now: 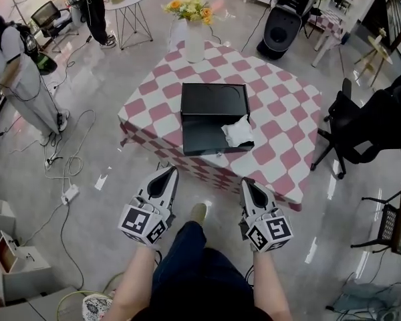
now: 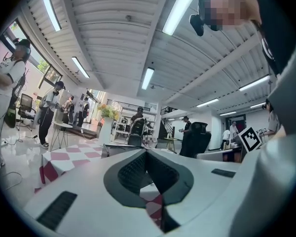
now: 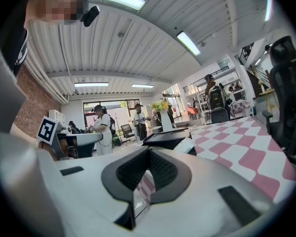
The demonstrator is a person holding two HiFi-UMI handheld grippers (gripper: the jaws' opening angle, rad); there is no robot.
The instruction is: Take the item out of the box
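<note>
Near the front edge of the pink-and-white checked worktop (image 1: 287,112), the crumpled white item (image 1: 238,132) lies in the open black box (image 1: 204,136), so the approach is just starting: left claw (image 1: 170,172) and right claw (image 1: 248,182), both closed and empty, must advance and open.

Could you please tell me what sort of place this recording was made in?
Probably an open lab or studio workspace rather than a home: a power strip lies on the polished floor, office chairs stand about, and a staged checkered table holds the black box.
</note>
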